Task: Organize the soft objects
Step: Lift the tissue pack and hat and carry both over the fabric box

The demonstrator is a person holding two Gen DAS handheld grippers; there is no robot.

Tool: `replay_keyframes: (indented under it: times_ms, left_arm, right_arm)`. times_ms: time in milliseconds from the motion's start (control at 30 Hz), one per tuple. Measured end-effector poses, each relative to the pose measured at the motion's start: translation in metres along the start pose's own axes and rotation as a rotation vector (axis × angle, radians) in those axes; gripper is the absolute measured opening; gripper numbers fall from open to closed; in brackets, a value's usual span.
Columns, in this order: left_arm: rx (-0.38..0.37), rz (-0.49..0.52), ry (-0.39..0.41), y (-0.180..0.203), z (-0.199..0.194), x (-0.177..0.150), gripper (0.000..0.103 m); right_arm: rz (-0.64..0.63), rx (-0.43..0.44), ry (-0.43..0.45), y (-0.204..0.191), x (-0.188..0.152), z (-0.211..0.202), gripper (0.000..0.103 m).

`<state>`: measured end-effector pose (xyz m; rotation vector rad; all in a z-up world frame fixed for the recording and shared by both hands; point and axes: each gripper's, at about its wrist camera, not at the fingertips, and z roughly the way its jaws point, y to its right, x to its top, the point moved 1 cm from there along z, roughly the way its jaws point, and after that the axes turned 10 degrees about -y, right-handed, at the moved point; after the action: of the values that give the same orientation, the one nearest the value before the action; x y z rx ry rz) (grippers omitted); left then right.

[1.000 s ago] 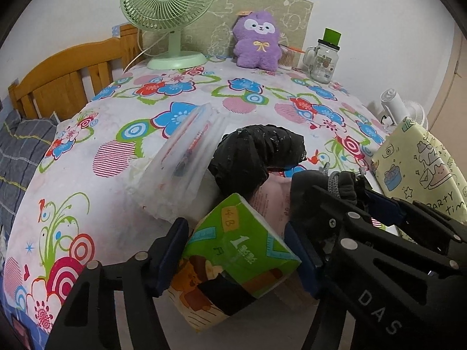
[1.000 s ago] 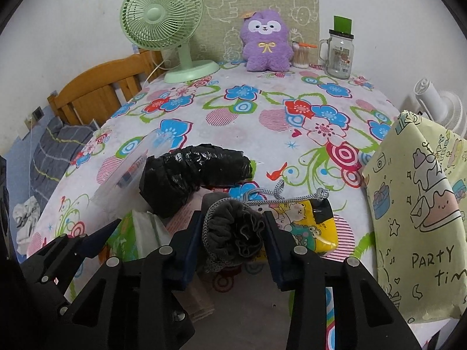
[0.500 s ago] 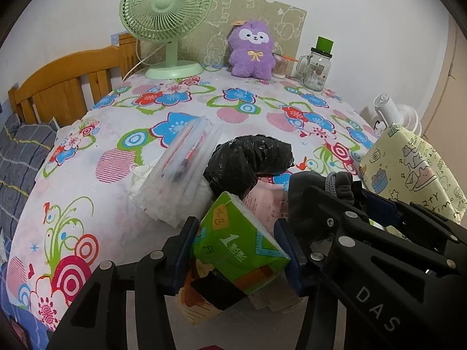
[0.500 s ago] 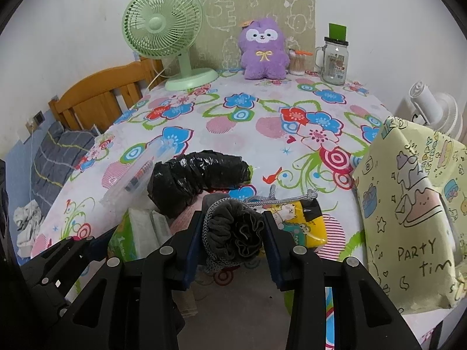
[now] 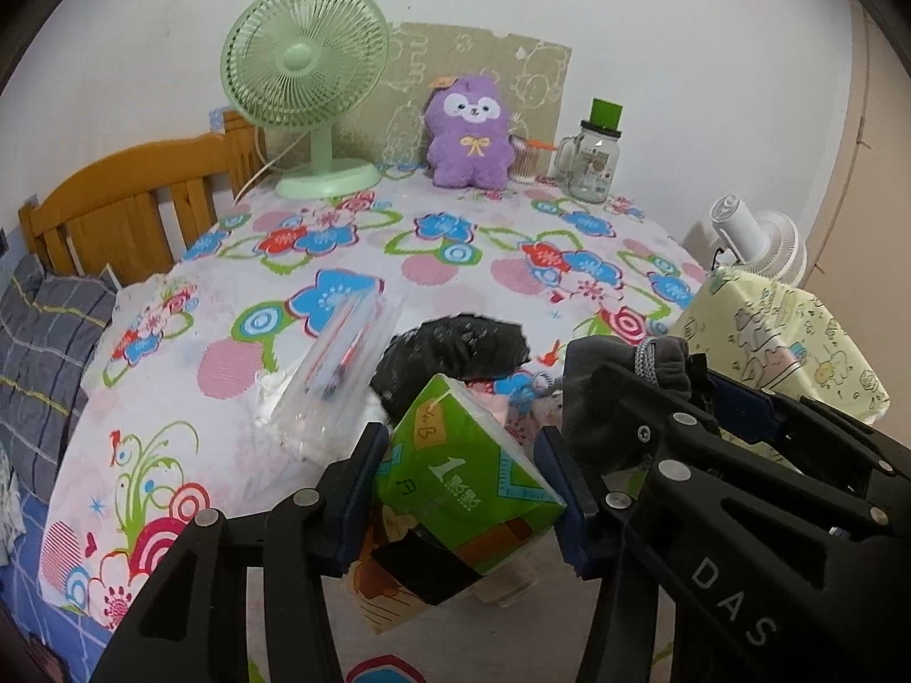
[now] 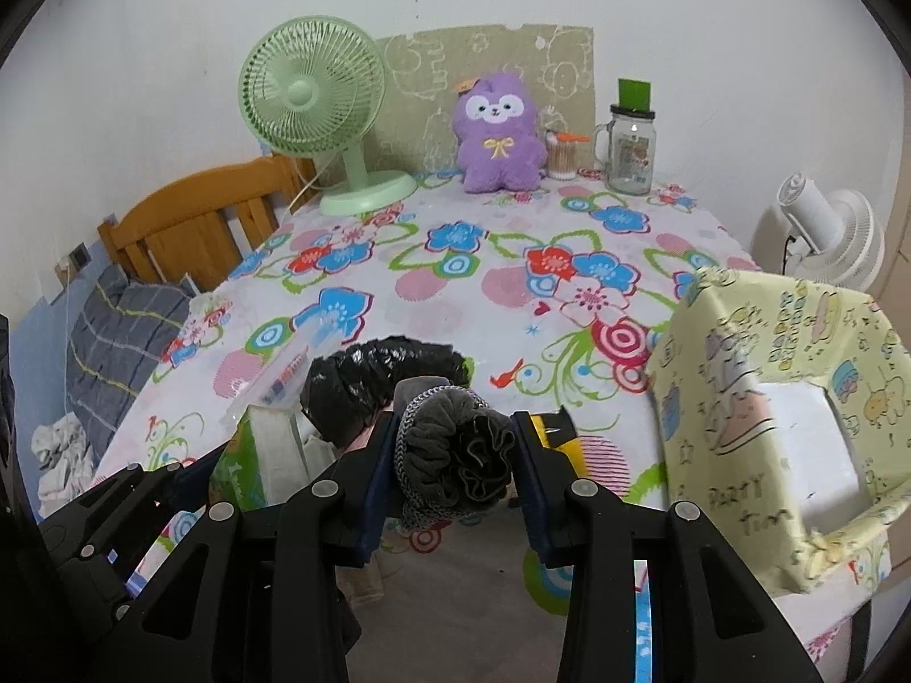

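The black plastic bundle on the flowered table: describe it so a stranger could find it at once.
Start at the flowered tablecloth and come to its near edge, where a small heap of soft things lies. The black plastic bundle is the crinkled, shiny roll lying between the clear packet and the yellow pouch. It alone is black and glossy.

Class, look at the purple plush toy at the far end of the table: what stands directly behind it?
A patterned board leans against the wall behind the plush toy; the toy covers its lower middle.
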<state>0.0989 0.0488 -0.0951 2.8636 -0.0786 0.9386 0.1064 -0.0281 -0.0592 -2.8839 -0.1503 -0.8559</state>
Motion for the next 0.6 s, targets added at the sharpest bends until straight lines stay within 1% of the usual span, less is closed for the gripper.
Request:
replay_keyframes:
  times_ms: [600]
  left_arm:
    - [0.019, 0.045, 0.097, 0.029, -0.047, 0.022, 0.054]
  right_arm:
    - [0.008, -0.007, 0.097, 0.016, 0.017, -0.058, 0.042]
